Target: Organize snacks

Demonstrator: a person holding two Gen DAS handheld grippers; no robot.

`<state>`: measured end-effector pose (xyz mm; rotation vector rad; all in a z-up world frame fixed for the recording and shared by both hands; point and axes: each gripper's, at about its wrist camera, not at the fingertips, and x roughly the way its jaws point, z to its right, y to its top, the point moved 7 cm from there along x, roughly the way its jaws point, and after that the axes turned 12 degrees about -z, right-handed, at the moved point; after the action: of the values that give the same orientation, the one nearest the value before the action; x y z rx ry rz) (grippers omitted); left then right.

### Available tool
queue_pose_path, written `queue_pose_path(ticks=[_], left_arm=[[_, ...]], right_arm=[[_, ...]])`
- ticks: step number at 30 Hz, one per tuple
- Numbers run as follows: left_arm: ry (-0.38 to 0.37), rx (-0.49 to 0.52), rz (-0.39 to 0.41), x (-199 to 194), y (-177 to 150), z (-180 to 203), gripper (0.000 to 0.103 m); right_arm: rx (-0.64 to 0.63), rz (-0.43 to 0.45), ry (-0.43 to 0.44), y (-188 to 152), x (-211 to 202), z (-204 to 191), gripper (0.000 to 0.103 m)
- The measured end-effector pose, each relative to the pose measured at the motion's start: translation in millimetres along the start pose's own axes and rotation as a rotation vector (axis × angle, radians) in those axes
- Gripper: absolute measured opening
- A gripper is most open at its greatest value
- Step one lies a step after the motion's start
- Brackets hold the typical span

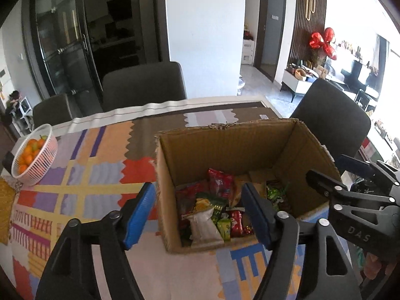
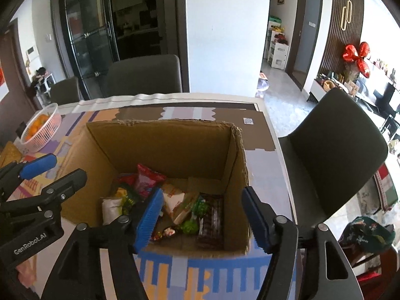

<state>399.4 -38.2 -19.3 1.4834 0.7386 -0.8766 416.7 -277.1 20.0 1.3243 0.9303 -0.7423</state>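
Directly ahead of both tools stands the cardboard box (image 1: 225, 150), stiff-walled and open-topped on the patterned tablecloth (image 1: 82, 175), its near left corner between the fingers of the left gripper (image 1: 200, 215) and its near right corner between those of the right gripper (image 2: 200, 220). Both grippers stand wide and hold nothing, their blue pads clear of the cardboard. Down inside, below the fingertips, lie the snacks (image 2: 180, 205): light, crinkly, slippery packets that look crushable, probably best pinched by a sealed edge, the white packet (image 1: 203, 227) nearest the left tool.
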Motion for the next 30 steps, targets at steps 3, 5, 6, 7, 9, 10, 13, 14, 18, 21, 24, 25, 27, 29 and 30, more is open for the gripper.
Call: queue_pose_path(ticks=[3,5,6,7,9,10,13,14,18,21,24,25,27,29,30], left_arm=[[0.024,-0.006,0.033,-15,-9,-3,0.080],[0.036,-0.010,0.058,-27,-16,-5,0.084],[0.043,-0.012,0.072,-33,-20,-5,0.087],[0.052,-0.016,0.090,-40,-26,-6,0.088],[0.059,-0.009,0.113,-50,-35,-5,0.090],[0.063,-0.007,0.123,-55,-40,-5,0.090],[0.059,-0.017,0.157,-73,-55,-4,0.098],[0.055,-0.020,0.164,-77,-61,-4,0.099],[0.047,-0.023,0.199,-98,-87,-1,0.100],[0.052,-0.024,0.226,-112,-108,1,0.103],[0.064,-0.022,0.242,-123,-125,3,0.103],[0.068,-0.025,0.248,-127,-132,3,0.103],[0.065,-0.031,0.259,-135,-143,5,0.103],[0.062,-0.027,0.268,-142,-152,7,0.103],[0.065,-0.021,0.275,-147,-157,9,0.103]], right_arm=[[0.005,0.041,-0.010,-9,-18,-1,0.074],[0.007,0.069,-0.017,-16,-30,-1,0.079],[0.009,0.086,-0.023,-20,-37,-2,0.080],[0.008,0.106,-0.031,-26,-44,-2,0.082],[0.000,0.137,-0.047,-35,-56,-3,0.084],[-0.003,0.151,-0.053,-39,-62,-4,0.085],[-0.005,0.194,-0.060,-55,-79,-7,0.087],[-0.003,0.204,-0.060,-60,-84,-8,0.087],[0.006,0.241,-0.045,-85,-104,-13,0.090],[0.019,0.255,-0.032,-106,-114,-14,0.090],[0.033,0.270,-0.036,-126,-123,-14,0.090],[0.036,0.274,-0.039,-133,-126,-14,0.090],[0.038,0.285,-0.040,-143,-133,-14,0.090],[0.037,0.295,-0.049,-154,-141,-14,0.090],[0.035,0.306,-0.055,-159,-146,-14,0.090]])
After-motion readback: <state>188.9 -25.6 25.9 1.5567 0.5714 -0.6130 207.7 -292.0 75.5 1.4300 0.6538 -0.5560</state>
